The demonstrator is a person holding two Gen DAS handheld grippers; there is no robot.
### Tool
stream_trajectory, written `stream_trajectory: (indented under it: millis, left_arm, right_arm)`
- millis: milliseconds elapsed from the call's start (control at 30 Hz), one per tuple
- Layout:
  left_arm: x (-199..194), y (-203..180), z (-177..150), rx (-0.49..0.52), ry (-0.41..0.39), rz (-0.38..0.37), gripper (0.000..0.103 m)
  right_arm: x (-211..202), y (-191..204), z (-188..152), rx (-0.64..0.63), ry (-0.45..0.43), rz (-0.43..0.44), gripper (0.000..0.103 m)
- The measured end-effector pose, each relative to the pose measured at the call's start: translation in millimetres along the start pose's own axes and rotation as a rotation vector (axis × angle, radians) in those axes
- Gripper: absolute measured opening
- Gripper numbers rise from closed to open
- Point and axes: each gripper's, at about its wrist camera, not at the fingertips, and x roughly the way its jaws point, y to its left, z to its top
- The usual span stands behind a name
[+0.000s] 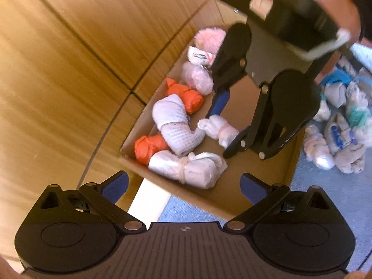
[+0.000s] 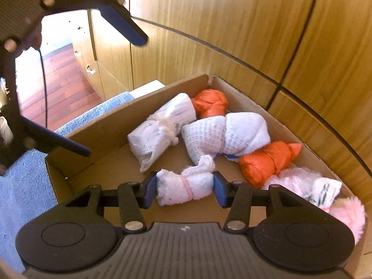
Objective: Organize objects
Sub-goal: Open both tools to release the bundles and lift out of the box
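several bundles are already laid in the cardboard box. a small white bundle is pinched by the right claw inside it. the left claw is spread, empty. a pile is left on the blue carpet.

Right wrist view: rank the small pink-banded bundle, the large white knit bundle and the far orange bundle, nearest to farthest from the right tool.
1. Small pink-banded bundle, between the right tool's pads.
2. Large white knit bundle, mid-box, just beyond.
3. Far orange bundle, in the box's back corner.
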Motion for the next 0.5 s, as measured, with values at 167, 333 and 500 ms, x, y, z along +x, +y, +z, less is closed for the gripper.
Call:
stream_trajectory:
  millis: [167,333,500]
  left_arm:
    - [-11,2,-7,-0.120,-0.024,-0.003,0.103]
    - [-17,-5,-22,-0.267,-0.046,0.009,0.103]
    - [-10,-8,-34,-0.367,-0.062,0.026,0.103]
  right_arm:
    - [2,-3,1,0.012,0.006,-0.007,0.048]
    - [-4,3,0,0.007,0.016,-0.028,0.054]
    - [-6,16,8,0.011,0.013,-0.042,0.058]
